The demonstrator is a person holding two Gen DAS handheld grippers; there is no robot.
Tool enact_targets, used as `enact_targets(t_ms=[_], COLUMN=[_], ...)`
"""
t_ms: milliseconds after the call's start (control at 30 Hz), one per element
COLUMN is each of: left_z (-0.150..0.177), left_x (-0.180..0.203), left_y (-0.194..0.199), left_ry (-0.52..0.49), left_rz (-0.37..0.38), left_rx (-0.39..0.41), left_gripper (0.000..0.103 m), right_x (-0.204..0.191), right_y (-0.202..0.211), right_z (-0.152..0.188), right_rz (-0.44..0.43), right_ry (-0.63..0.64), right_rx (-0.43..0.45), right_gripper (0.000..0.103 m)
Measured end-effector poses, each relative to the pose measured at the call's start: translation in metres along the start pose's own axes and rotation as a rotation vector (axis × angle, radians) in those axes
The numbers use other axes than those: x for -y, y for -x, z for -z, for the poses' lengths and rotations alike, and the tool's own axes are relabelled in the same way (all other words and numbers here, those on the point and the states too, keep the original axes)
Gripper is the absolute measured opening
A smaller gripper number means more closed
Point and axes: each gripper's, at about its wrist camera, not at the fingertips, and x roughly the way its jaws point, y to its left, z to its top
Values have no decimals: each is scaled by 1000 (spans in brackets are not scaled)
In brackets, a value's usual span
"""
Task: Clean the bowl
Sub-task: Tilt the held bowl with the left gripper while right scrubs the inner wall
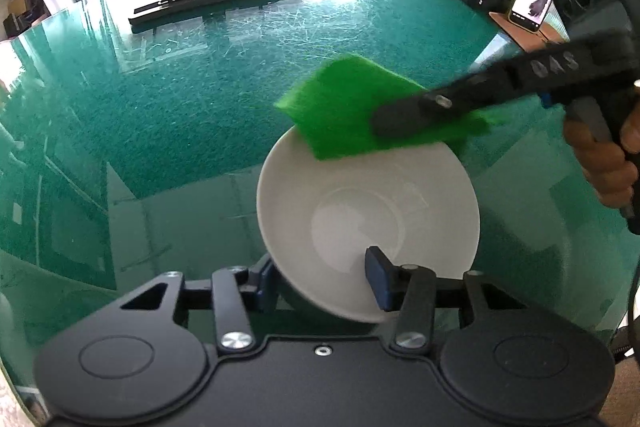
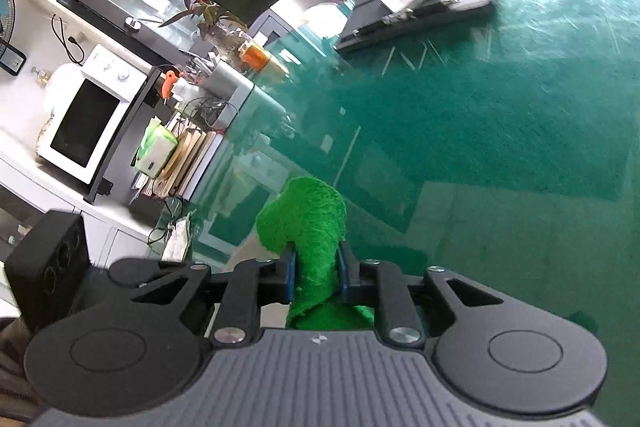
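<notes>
bowl (image 1: 368,211) sits tilted on the green table (image 1: 192,99), its near rim pinched in my left tongs (image 1: 320,283); my right tongs (image 2: 317,277) squeeze a green scrub pad (image 2: 308,219) over its far rim.

Low in the frame the right gripper (image 2: 317,277) pinches a folded green scouring pad (image 2: 308,227) between its blue pads, above a green glass tabletop (image 2: 500,155), with a white microwave (image 2: 86,115) at the left edge.
</notes>
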Motion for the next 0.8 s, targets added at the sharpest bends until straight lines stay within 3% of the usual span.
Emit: enact_targets(t_ms=[167,300,600,800], left_z=[-5,-7,-7,-9], left_x=[1,1,0,0], left_y=[-2,-4,-5,-5], left_ry=[-37,-56,-45,-55], left_rz=[7,14,17,16], left_rx=[-6,-9,-13,-17], left_gripper=[45,46,47,48], right_x=[4,2,-26,-42], right_y=[17,9,-34,-40], right_z=[12,0,-38,-44], right_rz=[-1,8,39,60], right_ry=[-9,26,260,368], right_rx=[-18,-38,-181,-237], right_gripper=[19,19,21,21])
